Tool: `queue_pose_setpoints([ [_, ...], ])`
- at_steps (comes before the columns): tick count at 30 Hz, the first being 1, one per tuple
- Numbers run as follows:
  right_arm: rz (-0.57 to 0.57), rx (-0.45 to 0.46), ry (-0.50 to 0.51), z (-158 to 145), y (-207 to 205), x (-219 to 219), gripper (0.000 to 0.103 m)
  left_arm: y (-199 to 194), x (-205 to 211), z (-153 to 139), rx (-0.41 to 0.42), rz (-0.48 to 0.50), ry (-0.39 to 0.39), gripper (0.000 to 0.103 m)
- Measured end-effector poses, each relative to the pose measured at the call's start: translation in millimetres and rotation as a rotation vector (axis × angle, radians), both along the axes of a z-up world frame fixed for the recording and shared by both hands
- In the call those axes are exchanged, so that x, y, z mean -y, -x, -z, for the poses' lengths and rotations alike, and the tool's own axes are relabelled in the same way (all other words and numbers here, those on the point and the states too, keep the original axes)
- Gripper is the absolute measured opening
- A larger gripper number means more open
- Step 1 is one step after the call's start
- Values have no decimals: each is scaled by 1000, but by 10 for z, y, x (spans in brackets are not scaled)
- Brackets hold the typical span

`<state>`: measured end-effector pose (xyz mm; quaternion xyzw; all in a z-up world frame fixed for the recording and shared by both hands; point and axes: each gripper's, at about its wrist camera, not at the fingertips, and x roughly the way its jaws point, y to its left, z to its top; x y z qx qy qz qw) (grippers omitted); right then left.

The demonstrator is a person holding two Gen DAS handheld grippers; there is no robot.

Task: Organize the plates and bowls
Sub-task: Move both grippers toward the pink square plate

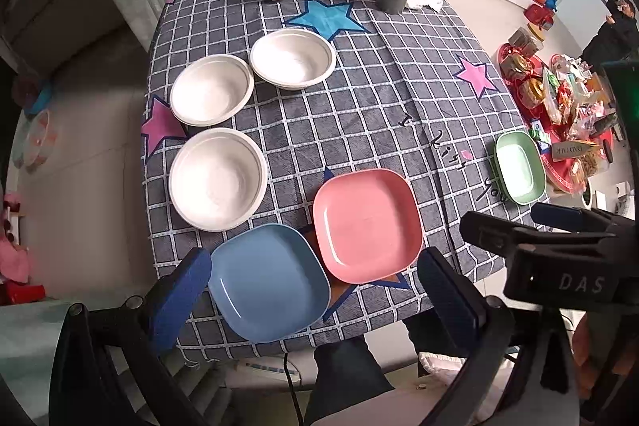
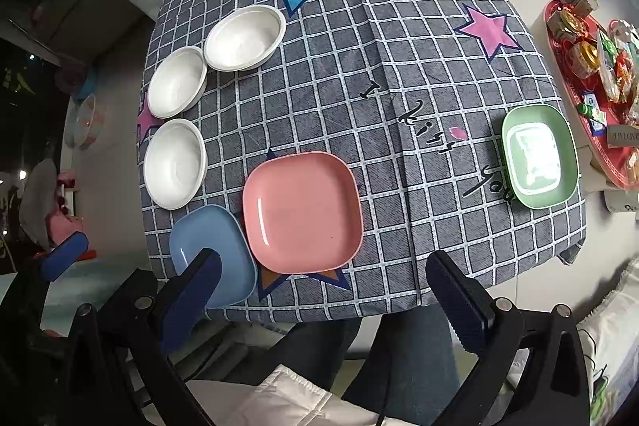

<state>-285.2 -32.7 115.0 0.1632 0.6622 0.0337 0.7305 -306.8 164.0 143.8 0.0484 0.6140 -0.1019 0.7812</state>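
While both claws, left (image 1: 313, 290) & right (image 2: 325, 290), gape empty, blue plate (image 1: 267, 282) overhangs tablecloth (image 1: 379, 98) edge.

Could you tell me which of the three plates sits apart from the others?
The green plate, alone near the table's right edge; the pink plate and blue plate sit side by side at the near edge.

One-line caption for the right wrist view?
Open right hand-held gripper above pink plate, blue plate, green plate, three white bowls.
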Motion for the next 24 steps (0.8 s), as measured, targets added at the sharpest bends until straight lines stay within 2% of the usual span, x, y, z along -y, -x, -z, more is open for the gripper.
queue_pose_setpoints([
  [9,-9,-40,19,99,33,1,103,38,-18,143,-41,-20,5,103],
  [16,-22,-108,40,230,23,14,103,50,-29,276,-72,-50,-1,103],
  [24,-53,-175,30,523,-33,102,103,-33,-183,534,-112,-151,-43,103],
])
